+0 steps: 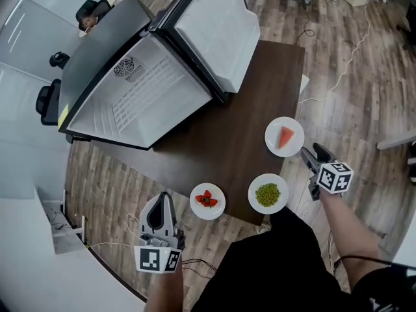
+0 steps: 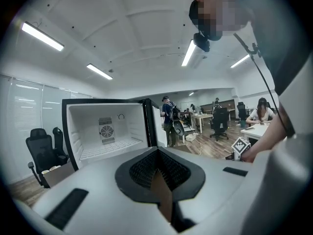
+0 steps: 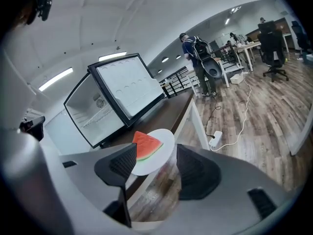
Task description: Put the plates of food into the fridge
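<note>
- Brown tabletop (image 1: pixel 260 77) carries all 3 plates: watermelon plate (image 1: pixel 274 143) centre-right of head view, pea plate (image 1: pixel 254 186) just below it, strawberry plate (image 1: pixel 218 210) further left, at bottom centre.
- None of them is in the fridge (image 1: pixel 140 99), so I'd put the task at its very start.
- Fridge sits upper left of head view w/ door (image 1: pixel 218 25) swung wide. White inside w/ ribbed shelf, no food on it. Opening step looks done.
- Right gripper (image 1: pixel 311 156): jaws spread, tips just beside the watermelon plate's lower-right rim.
- Right gripper view shows that plate ahead in the gap btw the jaws, watermelon wedge toward the left jaw. Pads aren't pressing on the rim, so no grip.
- Left gripper (image 1: pixel 162 199): lower left of head view, off the tabletop's near edge, well apart from the plates.
- Its jaws are pressed together w/ nothing btw them. Left gripper view looks toward the open fridge.
- Left to do, as I judge it: pinch the watermelon plate's rim, carry it level to the fridge shelf and let go. Then the same for the pea and strawberry plates.
- All 3 transfers outstanding. Door prob. needs closing after, though the task doesn't say so.
</note>
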`<state>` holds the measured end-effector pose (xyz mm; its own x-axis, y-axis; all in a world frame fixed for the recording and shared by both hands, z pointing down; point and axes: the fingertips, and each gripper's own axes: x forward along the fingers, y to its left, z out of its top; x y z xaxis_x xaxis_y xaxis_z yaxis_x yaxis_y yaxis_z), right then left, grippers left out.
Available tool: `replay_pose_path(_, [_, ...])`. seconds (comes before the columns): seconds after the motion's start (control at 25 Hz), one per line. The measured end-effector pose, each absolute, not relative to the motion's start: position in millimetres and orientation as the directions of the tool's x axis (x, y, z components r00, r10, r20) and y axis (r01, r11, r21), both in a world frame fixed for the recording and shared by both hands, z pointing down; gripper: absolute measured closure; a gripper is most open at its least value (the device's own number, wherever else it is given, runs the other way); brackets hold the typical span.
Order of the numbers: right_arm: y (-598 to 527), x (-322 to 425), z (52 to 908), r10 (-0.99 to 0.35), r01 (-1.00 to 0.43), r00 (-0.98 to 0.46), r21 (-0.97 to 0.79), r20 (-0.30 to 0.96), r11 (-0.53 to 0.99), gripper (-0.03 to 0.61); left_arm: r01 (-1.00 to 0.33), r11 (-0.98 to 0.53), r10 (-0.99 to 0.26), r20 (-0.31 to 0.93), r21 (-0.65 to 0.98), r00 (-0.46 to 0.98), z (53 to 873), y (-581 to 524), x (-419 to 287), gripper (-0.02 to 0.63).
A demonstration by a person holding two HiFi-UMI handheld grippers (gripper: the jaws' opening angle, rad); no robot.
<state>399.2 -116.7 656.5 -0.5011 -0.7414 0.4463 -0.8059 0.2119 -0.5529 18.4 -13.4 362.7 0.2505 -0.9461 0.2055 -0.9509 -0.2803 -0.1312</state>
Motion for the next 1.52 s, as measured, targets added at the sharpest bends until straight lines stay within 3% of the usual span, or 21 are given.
replay_pose_path(0.64, [-157.2, 390.6, 714.0, -0.690, -0.707, -0.535, -0.706, 0.488, 0.048, 0.343, -0.969, -0.201, -0.949, 0.272, -0.143, 0.157, 379.1, -17.6, 7.2, 0.609])
replay_pose_path(0.96, [-164.0, 373.2, 723.9, -0.660, -0.657, -0.582, -0.753, 0.476, 0.036, 0.345, -0.964, -0.201, -0.951, 0.270, -0.172, 0.150, 370.8, -24.5, 9.8, 0.609])
replay_pose_path(1.16, [-165.1, 367.7, 719.4, -0.662, -0.651, -0.590, -0.757, 0.462, 0.052, 0.466, -0.971, -0.183, -0.956, 0.260, -0.155, 0.139, 368.7, -22.4, 5.7, 0.609])
replay_pose_path(1.52, [-162.0, 367.8, 706.6, -0.698, -0.544, -0.570, -0.836, 0.434, -0.075, 0.538, -0.978, -0.174, -0.963, 0.229, -0.115, 0.144, 370.7, -24.0, -4.8, 0.609])
